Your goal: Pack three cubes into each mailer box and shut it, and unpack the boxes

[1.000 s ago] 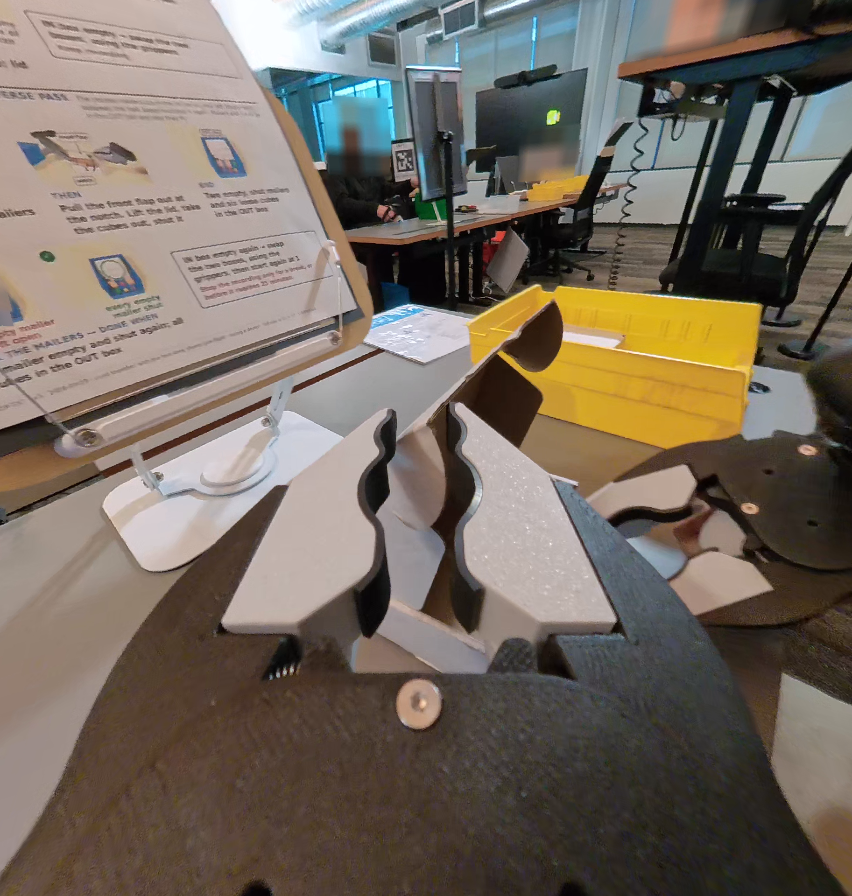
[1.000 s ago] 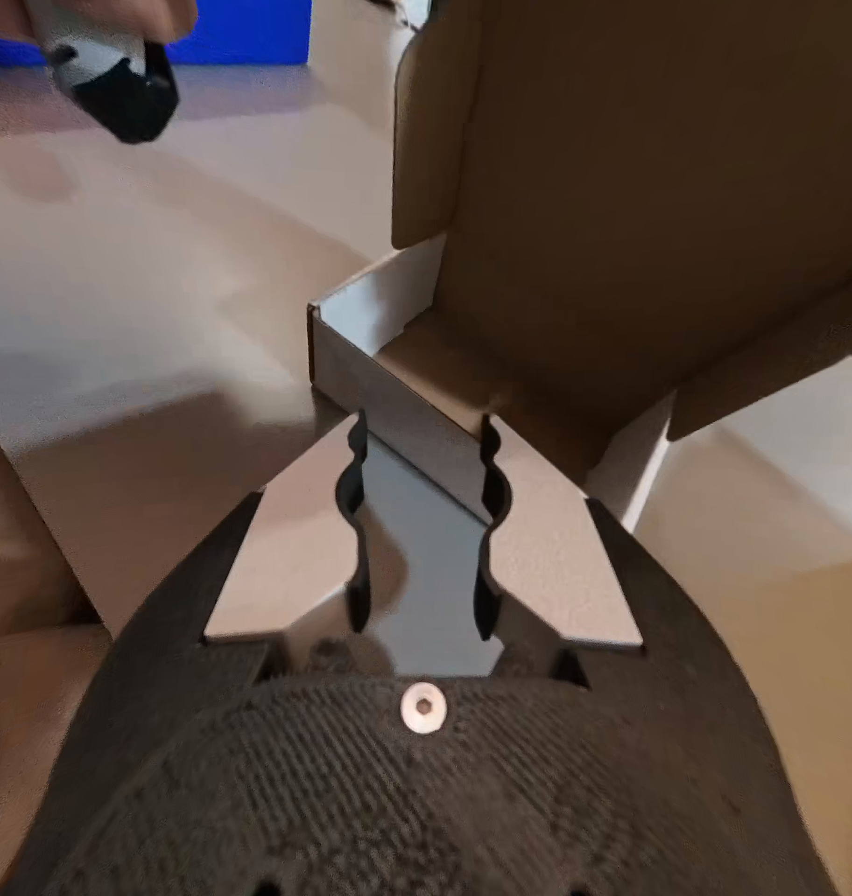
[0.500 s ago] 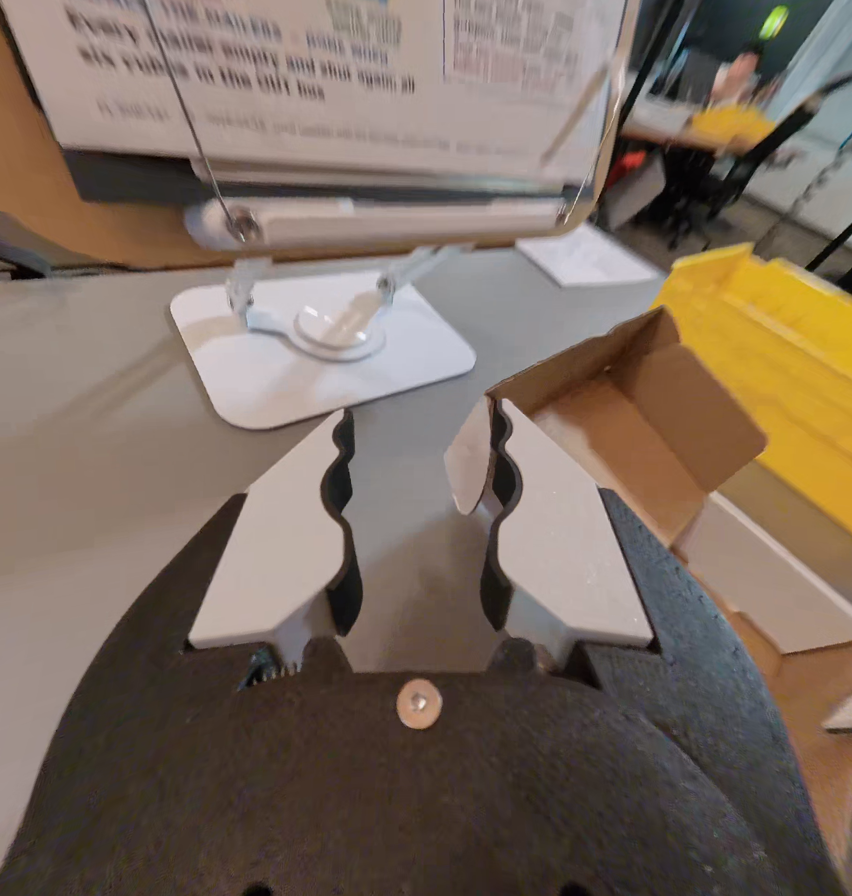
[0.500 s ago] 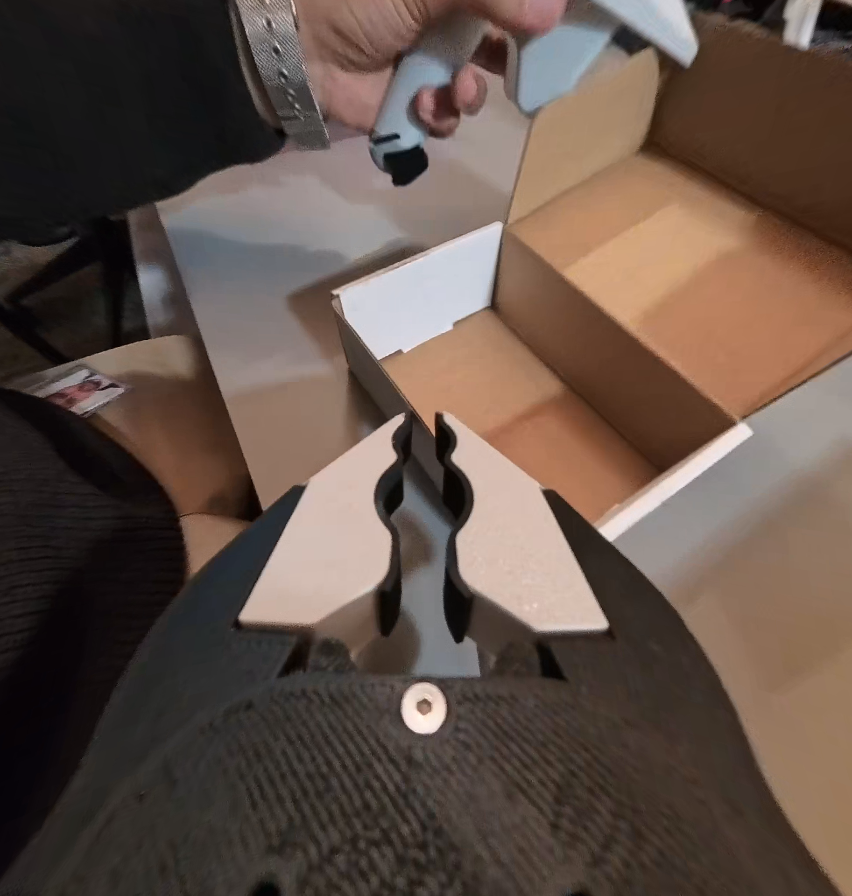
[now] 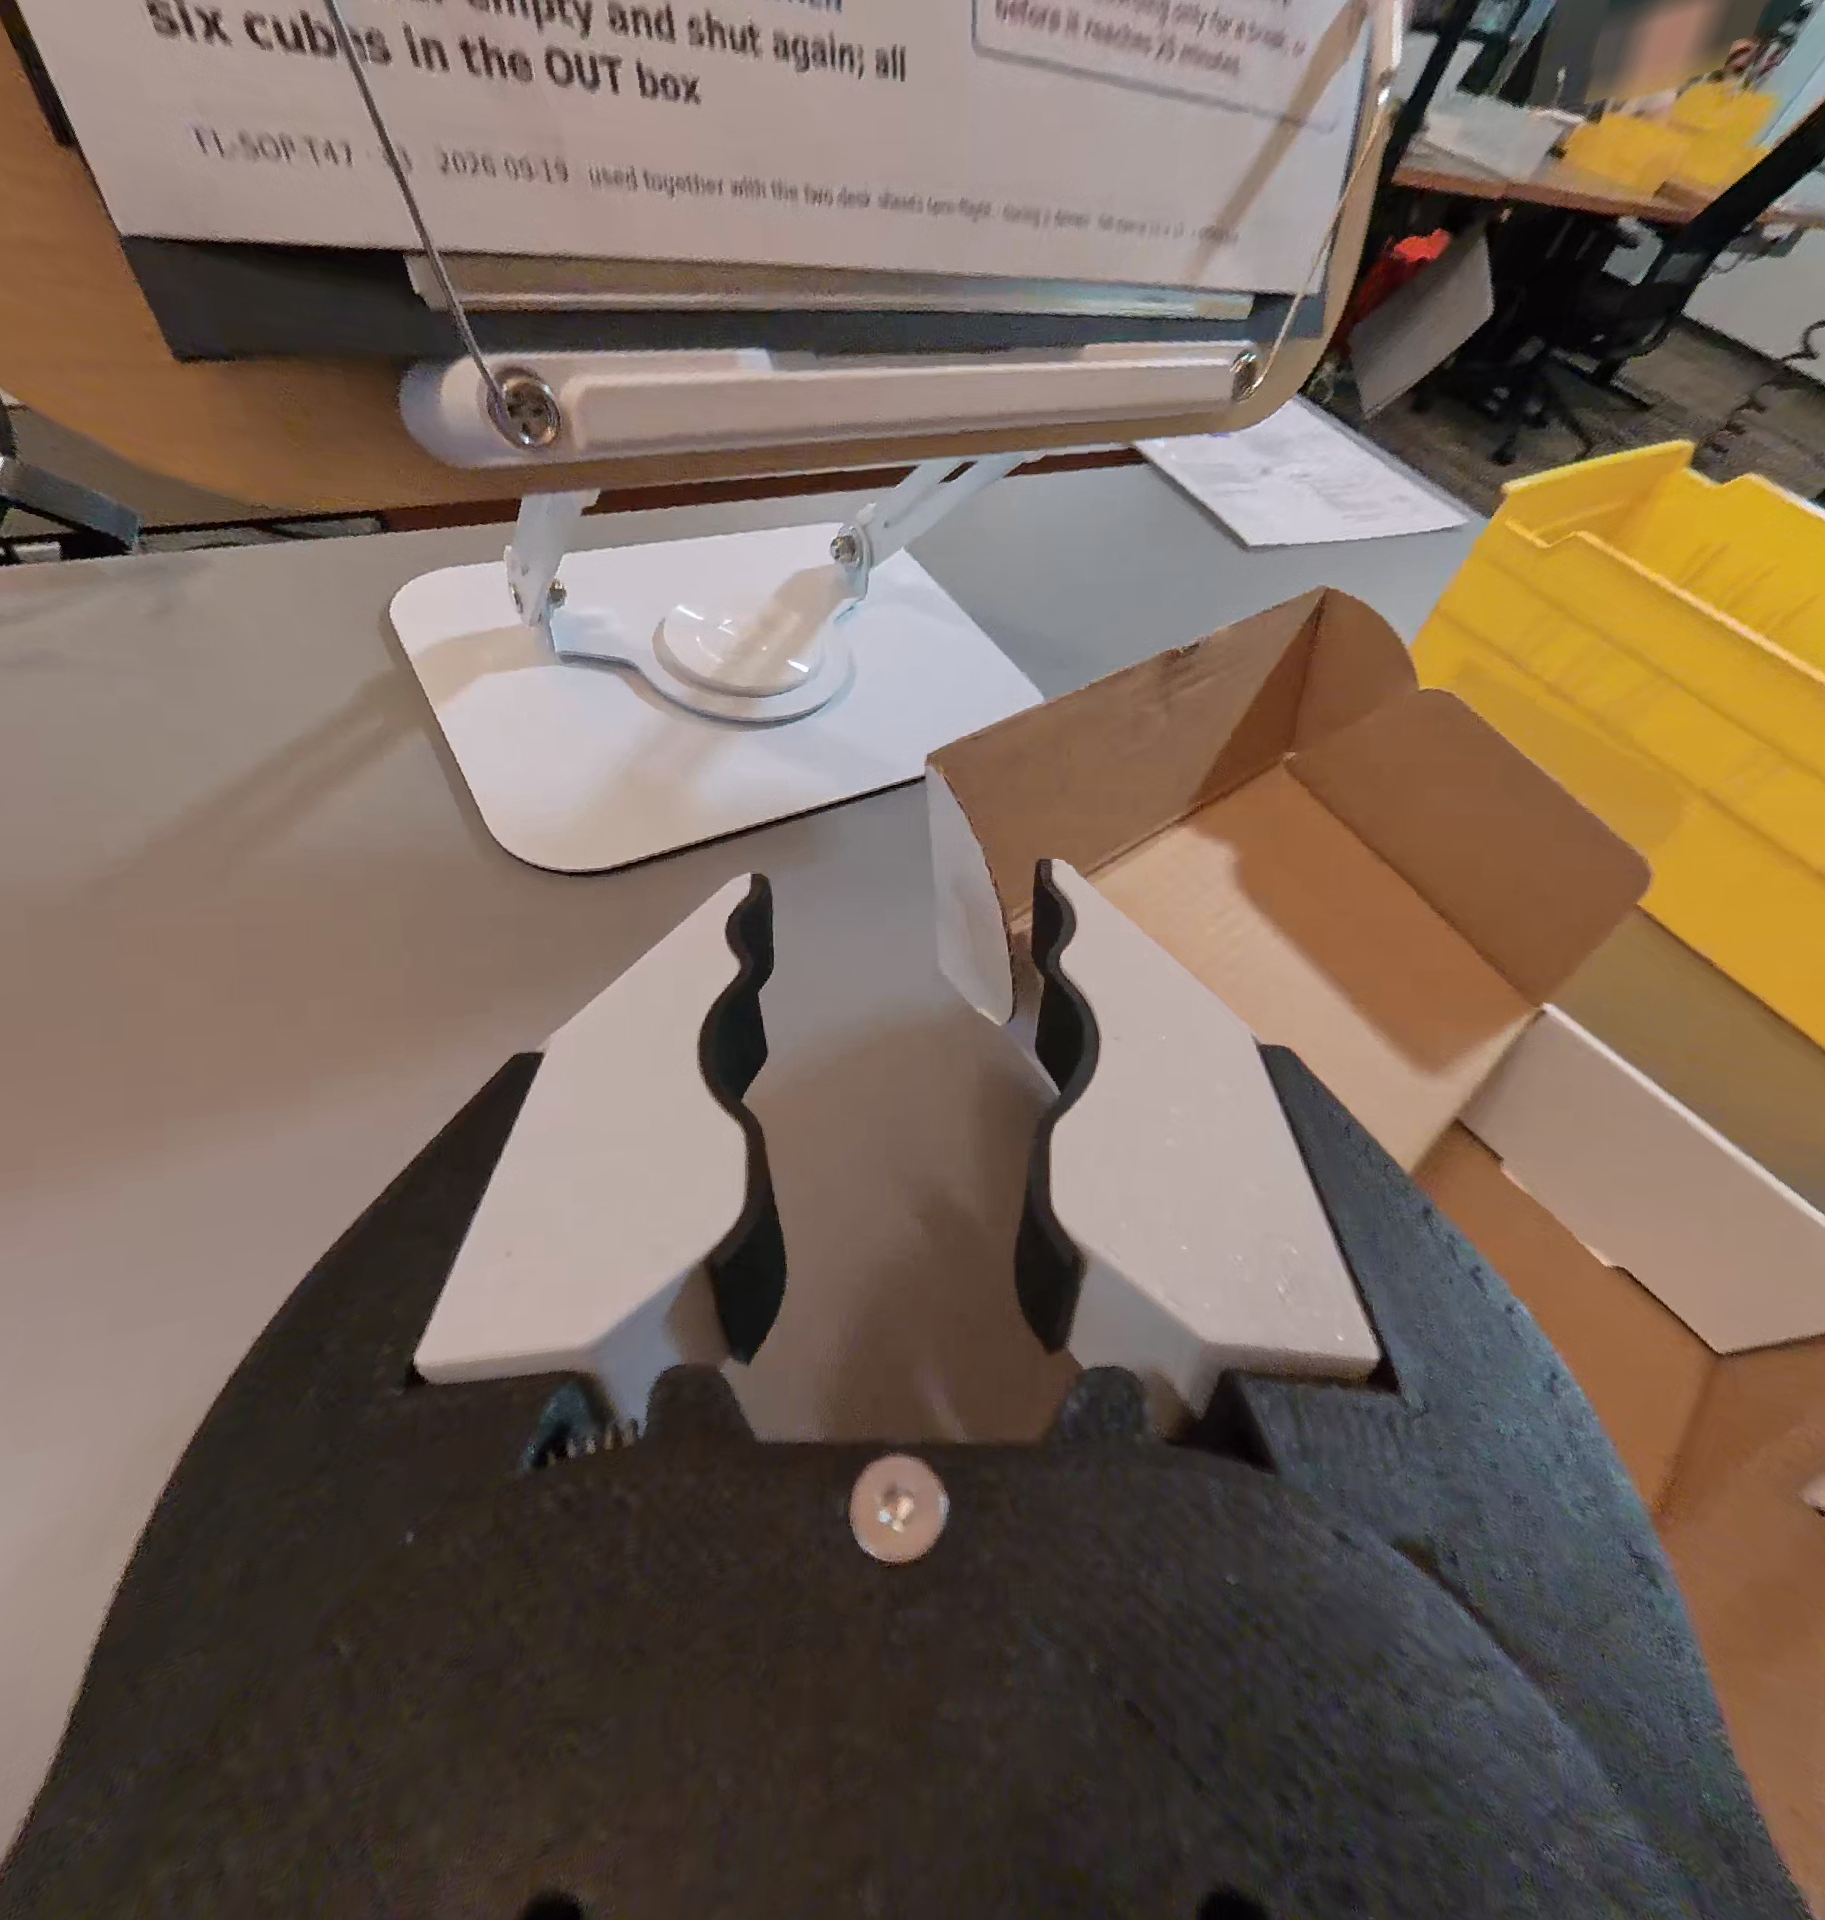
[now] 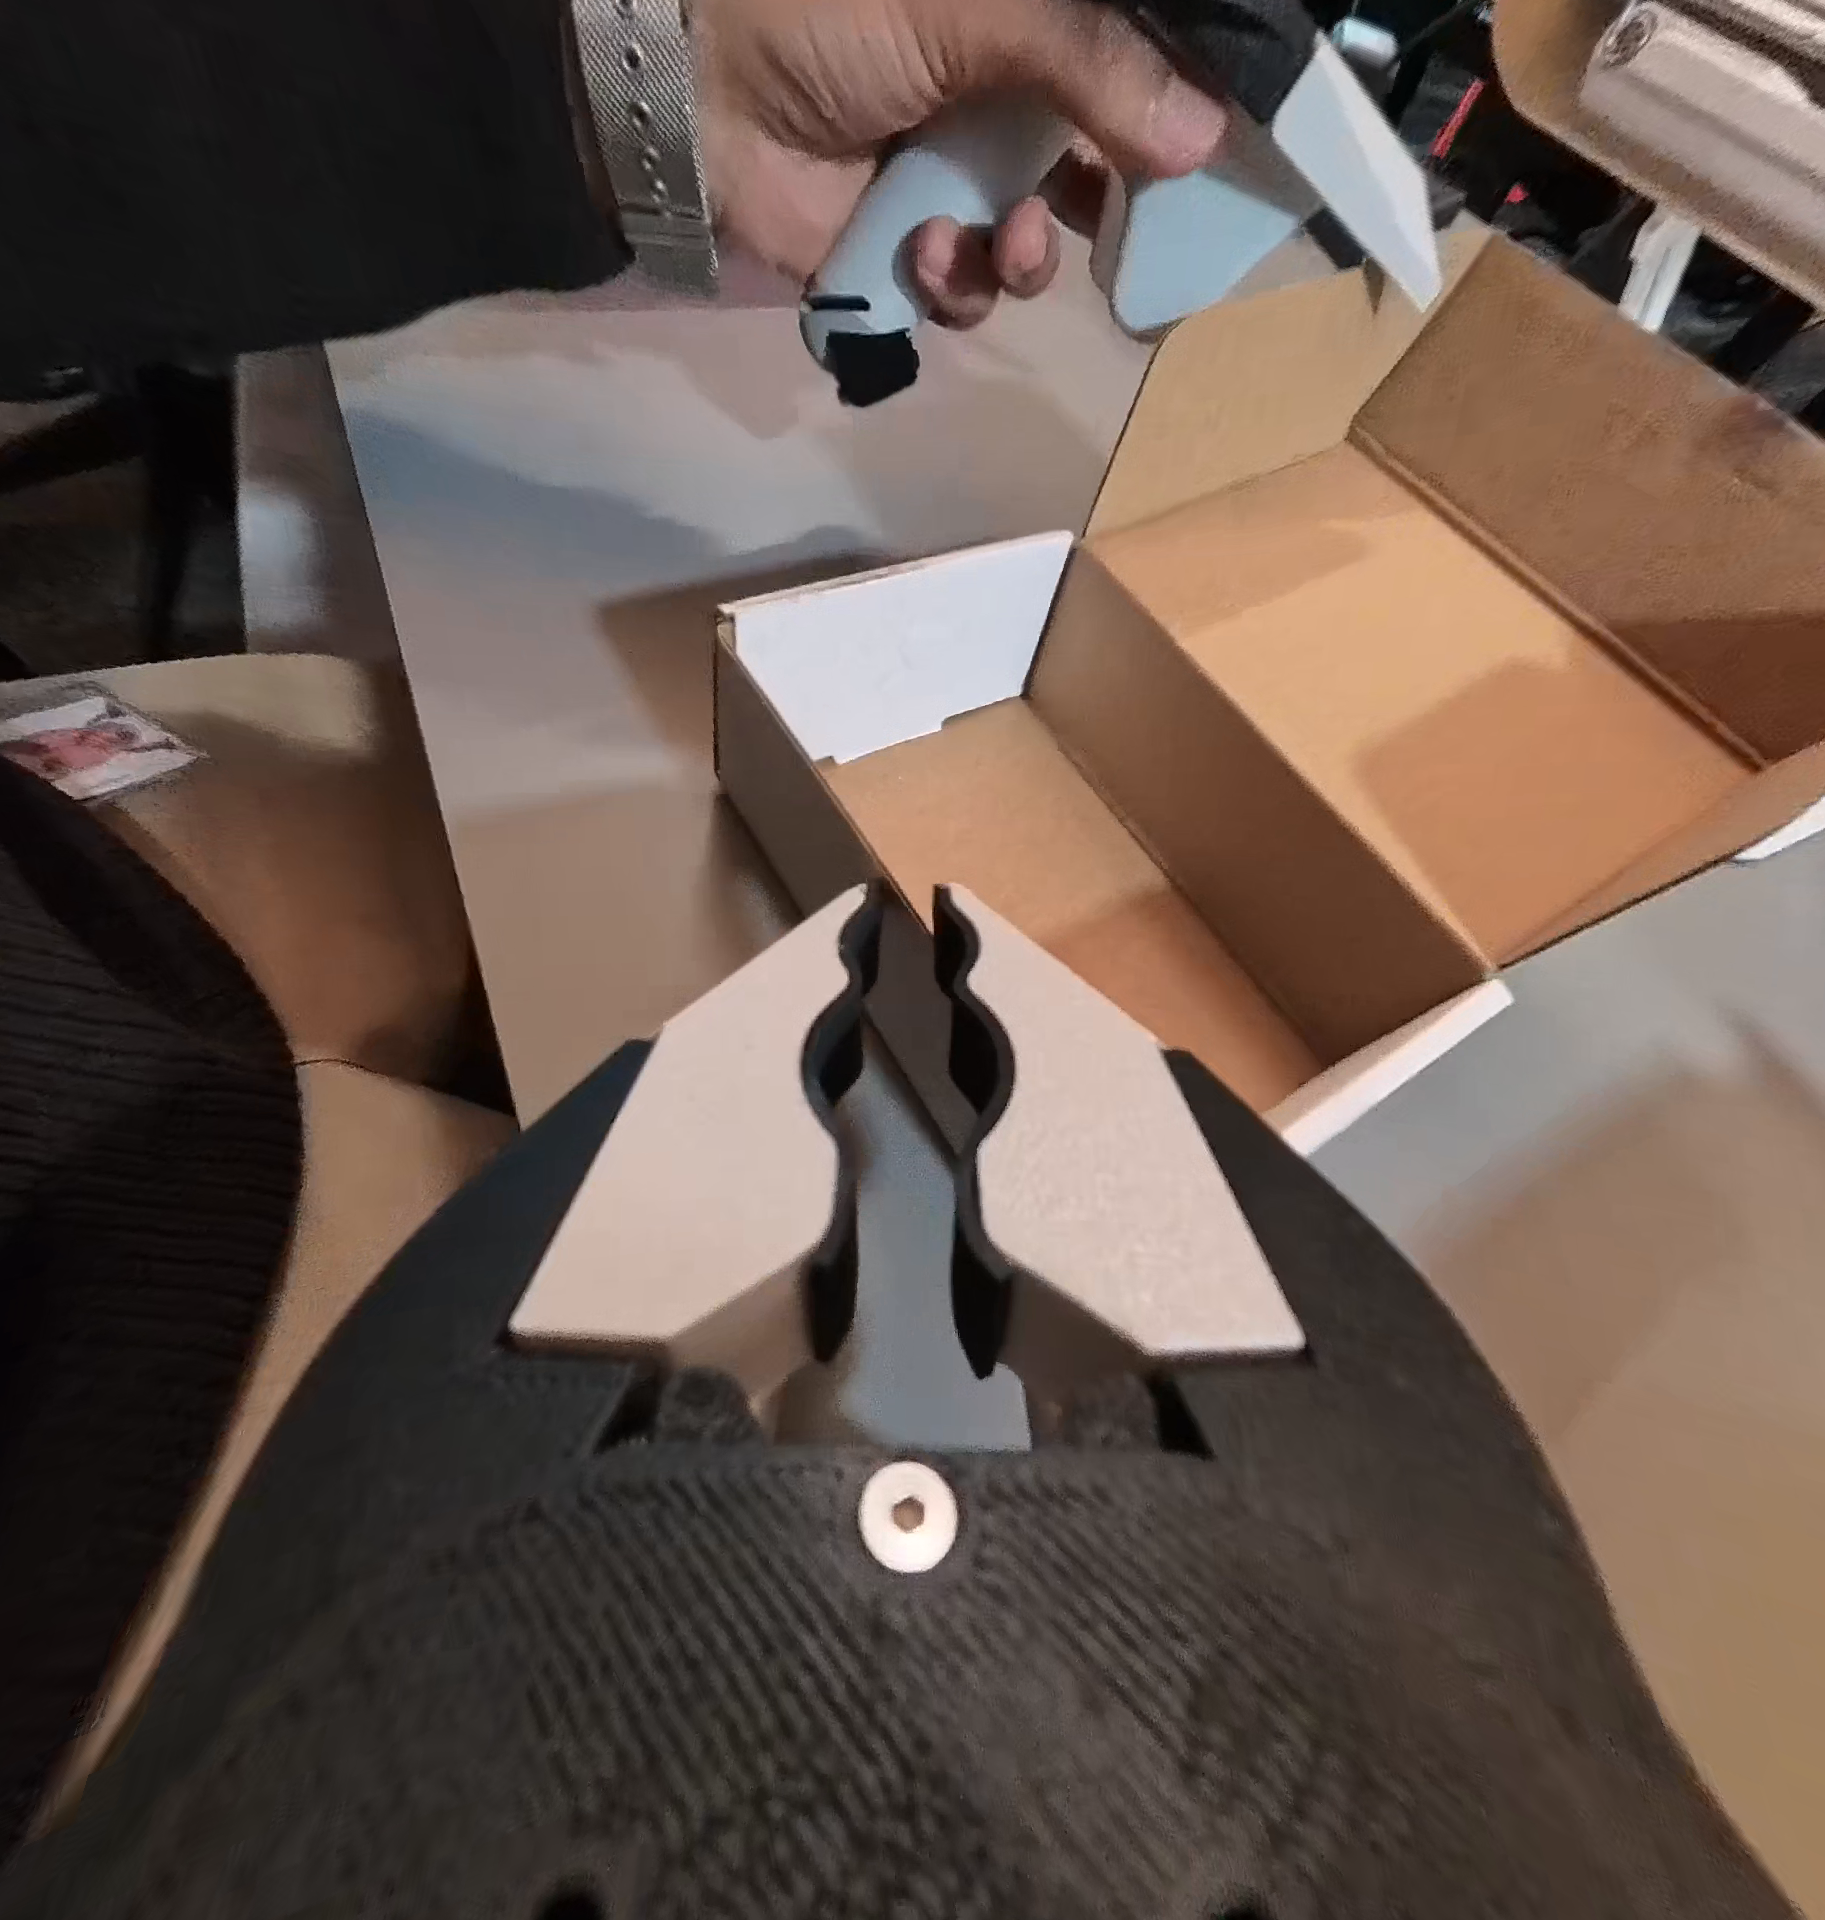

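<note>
here, open mailer box (image 6: 1251,831) on the grey table (image 5: 212,883), right gripper (image 6: 903,914) pinching its front wall, left gripper (image 5: 897,904) spread wide, holding nothing, beside the lid flap (image 5: 965,914)

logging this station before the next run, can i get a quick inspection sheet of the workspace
surface: grey table, bare in front of the left gripper
job's things: one mailer box lying open, nothing seen inside; its lid folded back; no cubes seen
clutter: document stand holding a printed sheet; yellow bin beside the box; loose paper behind
grippers: left gripper open, beside the lid's side flap; right gripper nearly closed on the box's front wall
cables: coiled cord far back by the desks
surroundings: office desks and chairs; a hand holds the left gripper above the table
</note>
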`<act>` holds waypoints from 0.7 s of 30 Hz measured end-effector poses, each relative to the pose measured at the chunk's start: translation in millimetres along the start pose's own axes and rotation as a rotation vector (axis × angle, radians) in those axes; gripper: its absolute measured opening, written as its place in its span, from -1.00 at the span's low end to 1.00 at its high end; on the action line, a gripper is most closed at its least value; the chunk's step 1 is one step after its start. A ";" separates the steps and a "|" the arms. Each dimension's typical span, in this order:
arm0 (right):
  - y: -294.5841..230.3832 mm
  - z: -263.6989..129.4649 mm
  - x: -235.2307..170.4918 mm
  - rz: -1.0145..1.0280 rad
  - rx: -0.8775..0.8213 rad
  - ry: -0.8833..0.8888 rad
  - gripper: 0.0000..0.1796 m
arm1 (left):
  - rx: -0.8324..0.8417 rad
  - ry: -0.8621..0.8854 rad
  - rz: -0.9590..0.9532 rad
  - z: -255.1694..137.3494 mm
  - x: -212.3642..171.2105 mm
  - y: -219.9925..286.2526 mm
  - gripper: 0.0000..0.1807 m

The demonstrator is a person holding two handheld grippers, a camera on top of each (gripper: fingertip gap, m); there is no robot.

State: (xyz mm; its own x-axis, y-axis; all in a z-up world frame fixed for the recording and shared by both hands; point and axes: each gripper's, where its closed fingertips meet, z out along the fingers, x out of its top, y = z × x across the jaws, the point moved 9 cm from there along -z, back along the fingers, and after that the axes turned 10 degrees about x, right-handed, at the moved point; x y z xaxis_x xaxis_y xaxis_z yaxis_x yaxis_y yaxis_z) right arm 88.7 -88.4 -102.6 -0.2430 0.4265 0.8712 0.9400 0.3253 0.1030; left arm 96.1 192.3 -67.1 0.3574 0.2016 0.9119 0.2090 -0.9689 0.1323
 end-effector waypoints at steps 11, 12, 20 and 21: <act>3.1 -7.5 6.5 -0.035 -0.061 0.090 -0.93 | -0.078 0.043 0.022 -24.4 17.3 14.6 -0.33; 3.4 -7.7 6.6 -0.036 -0.064 0.091 -0.93 | -0.083 0.047 0.029 -26.2 18.7 16.6 -0.32; 3.4 -8.6 8.2 -0.055 -0.089 0.105 -0.91 | -0.103 0.084 0.044 -37.6 29.2 23.8 -0.31; 3.4 -8.9 8.7 -0.060 -0.095 0.107 -0.91 | -0.105 0.086 0.043 -38.2 29.6 23.8 -0.31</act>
State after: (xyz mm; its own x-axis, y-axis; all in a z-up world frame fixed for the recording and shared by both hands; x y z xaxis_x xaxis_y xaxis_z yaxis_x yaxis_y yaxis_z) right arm 92.0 -91.0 -90.4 -0.2769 0.3143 0.9080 0.9442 0.2643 0.1964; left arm 76.9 169.7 -22.1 0.2836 0.1508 0.9470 0.0971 -0.9870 0.1281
